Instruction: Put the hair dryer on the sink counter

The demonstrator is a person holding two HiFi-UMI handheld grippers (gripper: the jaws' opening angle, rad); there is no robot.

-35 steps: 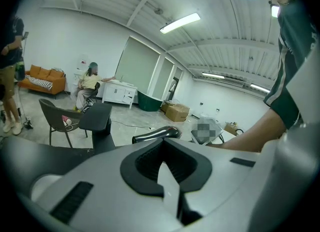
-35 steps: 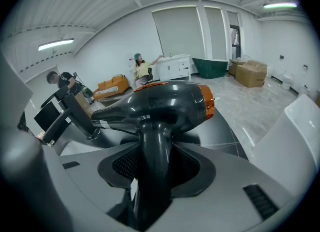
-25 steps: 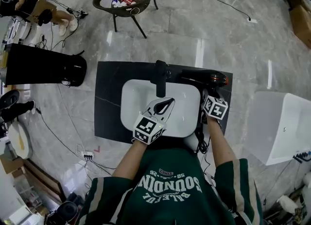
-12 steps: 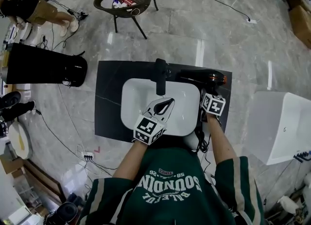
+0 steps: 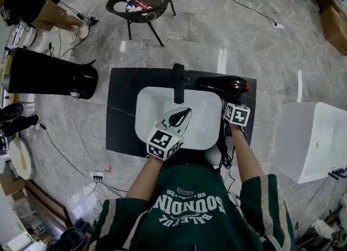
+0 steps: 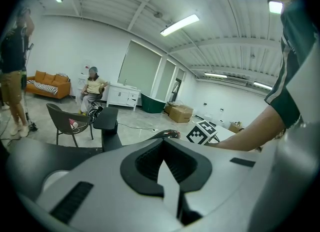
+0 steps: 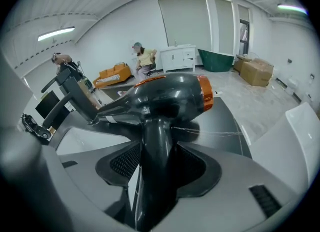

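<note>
hair dryer [image 5: 225, 85] rests on the counter [image 5: 122, 92] just right of the basin [image 5: 152, 103]. on my right gripper [image 5: 232, 103] the jaws have just been opening, its handle [image 7: 155, 141] loose between them. stiff, slick plastic, top-heavy i reckon: take it mid-handle. left gripper [image 5: 181, 115] over the basin is closed, empty.

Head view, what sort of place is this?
Likely a lab or showroom, not a home bathroom: the sink counter stands alone on an open stone floor, with a chair and loose cables around.

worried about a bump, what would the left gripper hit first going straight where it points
likely the hair dryer on the counter, just right of the faucet; depth is unclear
</note>
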